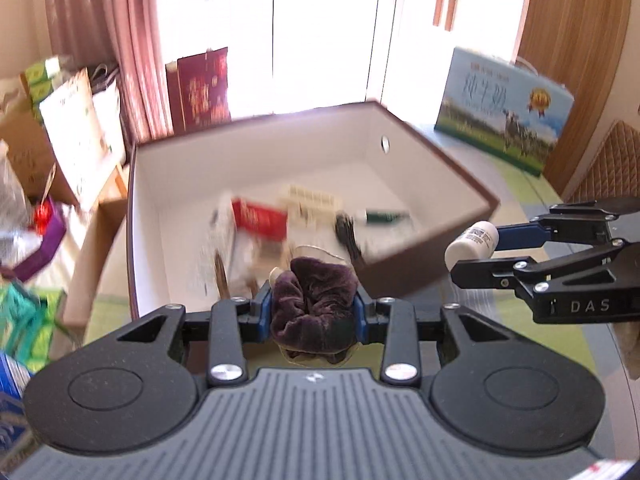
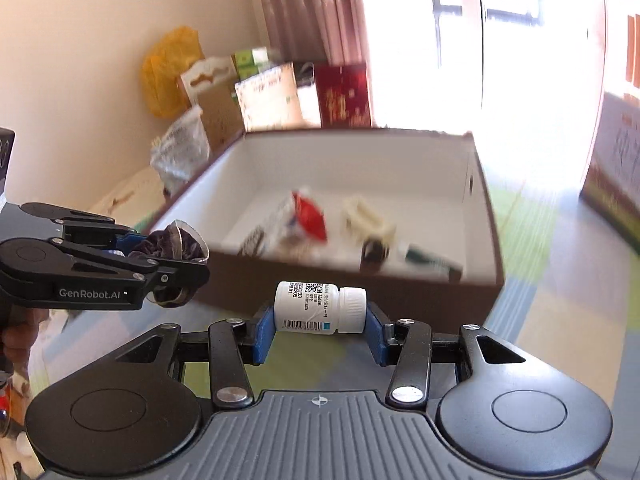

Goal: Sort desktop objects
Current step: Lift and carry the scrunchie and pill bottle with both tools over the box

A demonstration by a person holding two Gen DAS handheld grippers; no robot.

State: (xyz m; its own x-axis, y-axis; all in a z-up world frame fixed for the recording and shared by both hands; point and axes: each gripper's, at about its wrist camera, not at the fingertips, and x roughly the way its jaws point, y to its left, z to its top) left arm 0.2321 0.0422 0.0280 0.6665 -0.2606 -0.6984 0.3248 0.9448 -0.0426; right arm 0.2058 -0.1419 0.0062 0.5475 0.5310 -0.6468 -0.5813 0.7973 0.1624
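My left gripper [image 1: 314, 312] is shut on a dark purple velvet scrunchie [image 1: 316, 300] in clear wrapping, held just over the near edge of a big brown box [image 1: 440, 240] with a white inside. The right gripper [image 2: 320, 322] is shut on a white pill bottle [image 2: 320, 308] lying sideways between the blue pads, in front of the box's near wall [image 2: 360, 288]. In the left wrist view the right gripper [image 1: 476, 248] with the bottle [image 1: 472, 244] hangs to the right of the box. In the right wrist view the left gripper [image 2: 188, 256] with the scrunchie [image 2: 172, 246] is at the left.
Inside the box lie a red packet [image 1: 260, 220], a cream plastic piece [image 1: 312, 200], a green tube [image 1: 384, 216] and other small items. A blue-green milk carton [image 1: 504, 112] stands at the back right. Bags and boxes [image 2: 248, 96] crowd the left by the curtain.
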